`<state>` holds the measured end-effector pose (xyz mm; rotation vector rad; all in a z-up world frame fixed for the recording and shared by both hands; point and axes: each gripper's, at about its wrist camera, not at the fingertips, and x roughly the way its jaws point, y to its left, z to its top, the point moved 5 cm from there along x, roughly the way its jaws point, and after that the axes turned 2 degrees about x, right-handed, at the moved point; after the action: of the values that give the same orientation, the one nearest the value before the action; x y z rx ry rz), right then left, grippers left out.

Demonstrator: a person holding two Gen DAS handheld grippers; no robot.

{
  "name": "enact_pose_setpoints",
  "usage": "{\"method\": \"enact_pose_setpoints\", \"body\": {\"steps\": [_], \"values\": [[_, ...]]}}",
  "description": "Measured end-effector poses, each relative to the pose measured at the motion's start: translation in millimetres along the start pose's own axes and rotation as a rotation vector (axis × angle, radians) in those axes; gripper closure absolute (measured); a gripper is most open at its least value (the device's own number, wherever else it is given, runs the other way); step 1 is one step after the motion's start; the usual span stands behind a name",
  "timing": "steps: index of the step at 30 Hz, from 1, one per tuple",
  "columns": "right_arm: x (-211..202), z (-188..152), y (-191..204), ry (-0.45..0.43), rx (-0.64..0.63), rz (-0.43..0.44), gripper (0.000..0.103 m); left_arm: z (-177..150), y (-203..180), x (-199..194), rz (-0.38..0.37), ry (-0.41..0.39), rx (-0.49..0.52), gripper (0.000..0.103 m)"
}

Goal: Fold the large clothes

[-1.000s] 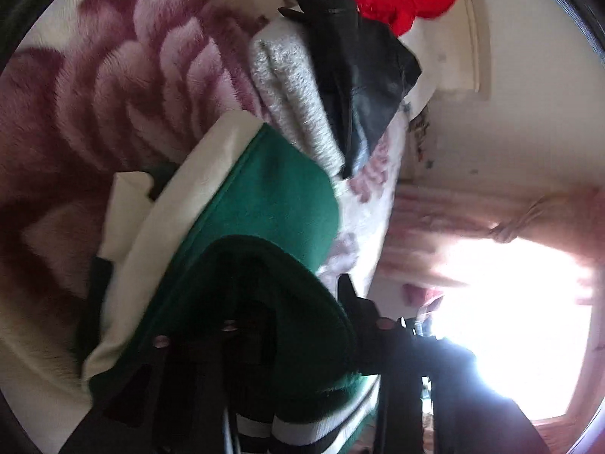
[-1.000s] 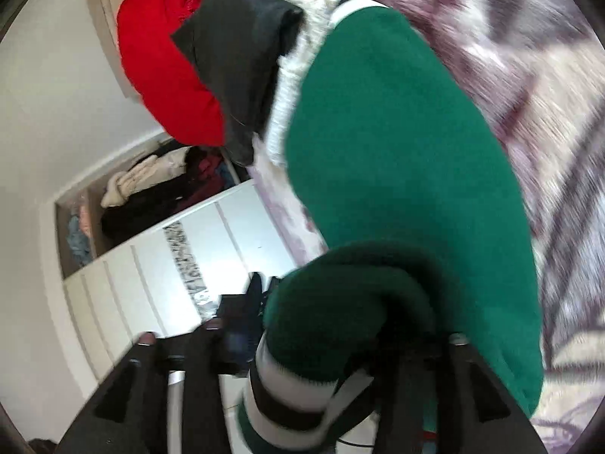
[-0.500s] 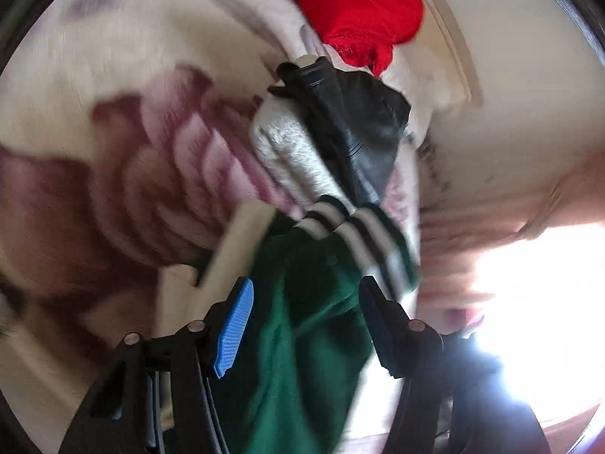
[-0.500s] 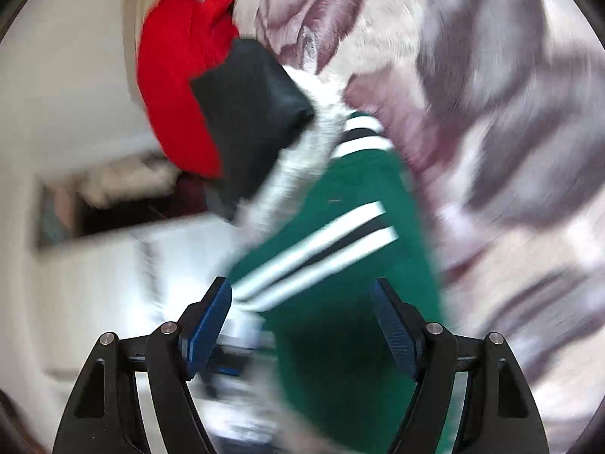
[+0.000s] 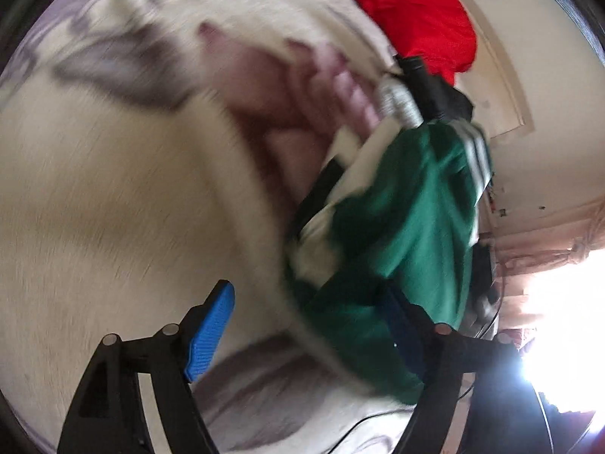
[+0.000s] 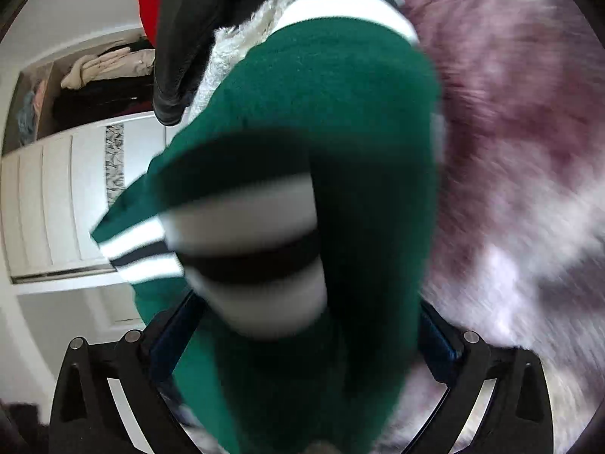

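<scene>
A bedroom: floral blanket [image 5: 113,196], open wardrobe [image 6: 87,87] of clothes.

A floral plush blanket [image 5: 124,196] covers the bed, a red cushion [image 5: 412,7] at its head, white wardrobe [image 6: 49,204] beyond.

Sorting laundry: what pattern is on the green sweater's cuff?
White and black stripes on the green sweater's cuff, clearest in the right wrist view.

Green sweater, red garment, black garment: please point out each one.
Green sweater [image 6: 321,87]: right wrist view, plain green knit.
Red garment [image 5: 412,11]: left wrist view, its middle.
Black garment [image 6: 189,30]: right wrist view, smooth dark surface.
</scene>
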<state>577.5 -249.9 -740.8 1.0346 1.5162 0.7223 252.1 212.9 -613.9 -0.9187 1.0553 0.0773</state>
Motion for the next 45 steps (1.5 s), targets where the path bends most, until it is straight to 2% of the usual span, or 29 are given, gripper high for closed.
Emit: {"method": "enact_pose_setpoints", "body": {"steps": [2, 3, 4, 5, 6, 8, 9, 12, 14, 16, 18, 20, 21, 23, 24, 26, 29, 32, 33, 34, 35, 37, 40, 41, 43, 44, 45], "values": [[7.0, 6.5, 3.4, 0.008, 0.003, -0.004, 0.0, -15.4, 16.9, -2.6, 0.03, 0.022, -0.027, 0.025], [10.6, 3.8, 7.2, 0.003, -0.001, -0.008, 0.007, -22.3, 24.6, -4.6, 0.066, 0.026, -0.023, 0.025], [11.8, 1.5, 13.3, -0.006, -0.015, -0.01, 0.019, -26.3, 28.3, -4.2, 0.094, 0.033, -0.016, 0.025], [9.9, -1.2, 15.7, -0.031, -0.005, -0.02, 0.044, -31.5, 34.0, -0.8, 0.133, 0.047, -0.003, 0.025], [5.8, -4.5, 16.0, -0.064, 0.026, -0.021, 0.053, -35.4, 38.3, 1.2, 0.164, 0.059, 0.008, 0.026], [-8.8, -16.2, 14.5, -0.159, 0.122, -0.007, 0.062, -41.4, 43.7, 3.3, 0.209, 0.088, 0.037, 0.027], [-19.2, -29.4, 11.0, -0.215, 0.204, 0.047, 0.065, -41.6, 42.9, 1.3, 0.221, 0.095, 0.057, 0.027], [-53.3, -88.3, -4.0, -0.383, 0.423, 0.155, 0.066, -37.1, 39.2, -2.6, 0.266, 0.129, 0.141, 0.026], [-76.4, -150.6, -19.1, -0.503, 0.593, 0.23, 0.067, -34.8, 41.3, -6.2, 0.31, 0.154, 0.2, 0.026], [-85.8, -217.2, -32.8, -0.569, 0.753, 0.271, 0.066, -32.9, 47.3, -8.9, 0.328, 0.173, 0.223, 0.026], [-86.5, -280.0, -44.4, -0.58, 0.853, 0.259, 0.062, -33.2, 57.4, -3.0, 0.348, 0.213, 0.235, 0.026], [-77.0, -309.7, -59.8, -0.531, 0.891, 0.218, 0.053, -37.0, 65.8, 8.7, 0.369, 0.238, 0.255, 0.026], [-74.6, -314.4, -68.7, -0.504, 0.887, 0.183, 0.048, -37.4, 67.9, 15.7, 0.377, 0.239, 0.27, 0.022], [-74.6, -308.9, -75.3, -0.451, 0.849, 0.125, 0.041, -35.6, 64.1, 26.3, 0.362, 0.224, 0.289, 0.002], [-76.0, -302.4, -74.9, -0.423, 0.824, 0.11, 0.039, -35.6, 61.8, 31.3, 0.354, 0.218, 0.294, 0.0], [-90.9, -293.9, -68.3, -0.376, 0.758, 0.051, 0.038, -37.3, 60.4, 39.7, 0.432, 0.172, 0.318, 0.0], [-117.6, -292.4, -55.9, -0.322, 0.688, -0.044, 0.03, -43.4, 55.1, 41.0, 0.514, 0.048, 0.328, 0.0], [-152.2, -287.3, -30.5, -0.313, 0.576, -0.172, 0.023, -39.7, 53.1, 39.8, 0.524, 0.051, 0.318, 0.0], [-166.6, -280.5, -18.2, -0.319, 0.516, -0.243, 0.019, -41.9, 52.5, 34.6, 0.519, 0.056, 0.307, 0.0], [-182.2, -289.9, -10.6, -0.326, 0.459, -0.285, 0.018, -40.0, 50.1, 26.6, 0.509, 0.044, 0.287, 0.0], [-193.4, -273.4, 5.0, -0.344, 0.386, -0.318, 0.017, -36.7, 47.2, 15.3, 0.483, 0.026, 0.261, 0.0], [-195.5, -230.5, 36.3, -0.361, 0.236, -0.382, 0.013, -33.5, 41.2, -5.6, 0.434, 0.011, 0.225, 0.0], [-167.2, -159.3, 71.6, -0.318, -0.049, -0.425, 0.005, -21.0, 15.4, -30.4, 0.327, -0.037, 0.211, 0.0], [-155.0, -132.8, 76.0, -0.32, -0.161, -0.478, 0.005, -15.4, 4.7, -33.4, 0.299, -0.045, 0.224, 0.0], [-143.1, -110.6, 70.4, -0.292, -0.24, -0.543, 0.005, -6.3, -9.7, -30.9, 0.258, -0.053, 0.255, 0.0], [-131.0, -92.3, 64.2, -0.235, -0.246, -0.524, 0.005, 2.9, -24.1, -26.2, 0.224, -0.055, 0.279, 0.0], [-125.0, -90.0, 57.2, -0.168, -0.239, -0.495, 0.006, 9.8, -38.7, -21.2, 0.207, -0.063, 0.289, 0.0]]}}
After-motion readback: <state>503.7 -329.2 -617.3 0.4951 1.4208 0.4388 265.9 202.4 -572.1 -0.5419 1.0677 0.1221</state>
